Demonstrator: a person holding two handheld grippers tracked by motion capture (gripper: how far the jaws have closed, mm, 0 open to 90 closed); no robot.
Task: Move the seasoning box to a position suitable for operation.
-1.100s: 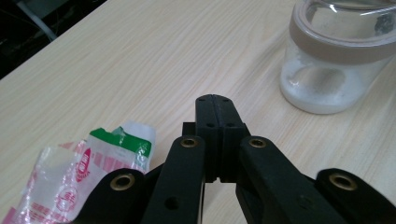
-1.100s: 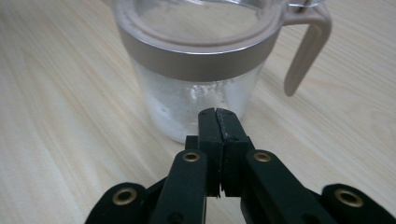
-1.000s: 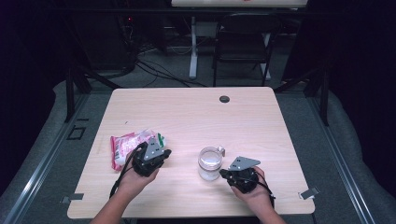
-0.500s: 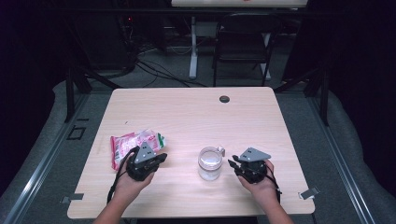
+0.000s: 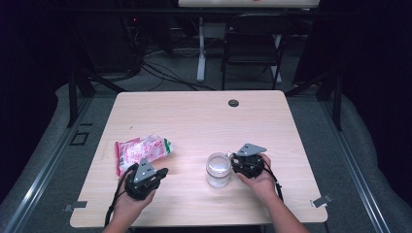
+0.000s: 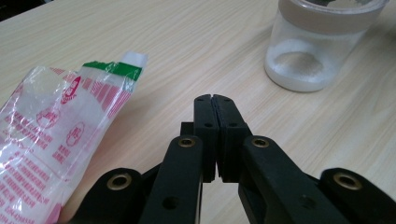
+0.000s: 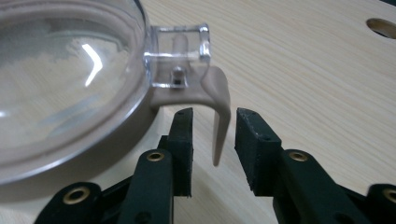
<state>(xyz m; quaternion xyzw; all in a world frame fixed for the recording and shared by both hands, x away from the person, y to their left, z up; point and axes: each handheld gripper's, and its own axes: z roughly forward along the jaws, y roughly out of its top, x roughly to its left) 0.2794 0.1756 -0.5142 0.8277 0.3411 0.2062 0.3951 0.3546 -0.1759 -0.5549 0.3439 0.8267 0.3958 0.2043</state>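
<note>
Plainly, the packet (image 6: 56, 140) is carrying red printing with round logos and a green band near its torn white end, but the writing is too small and blurred to read. Its lower part is running off the frame's edge in the left gripper view. The clear plastic jar (image 5: 218, 169) is bearing no label; in that same view its top is cut off, and a little white powder is lying on its bottom, behind frosted walls. In the right gripper view the jar's clear lid (image 7: 60, 79) is spilling past the left edge, so the body below is hard to make out.

The right gripper (image 7: 214, 140) is sitting just beside the jar, on its right in the high view. Its jaws have just been opening and are standing apart, with the beige latch tab (image 7: 220, 121) hanging between them, the pads not pressing on it.

The left gripper (image 6: 215, 116) is resting with its jaws pressed together on nothing, just below the packet in the high view, the jar well off to its right on the wooden table (image 5: 194, 116).
</note>
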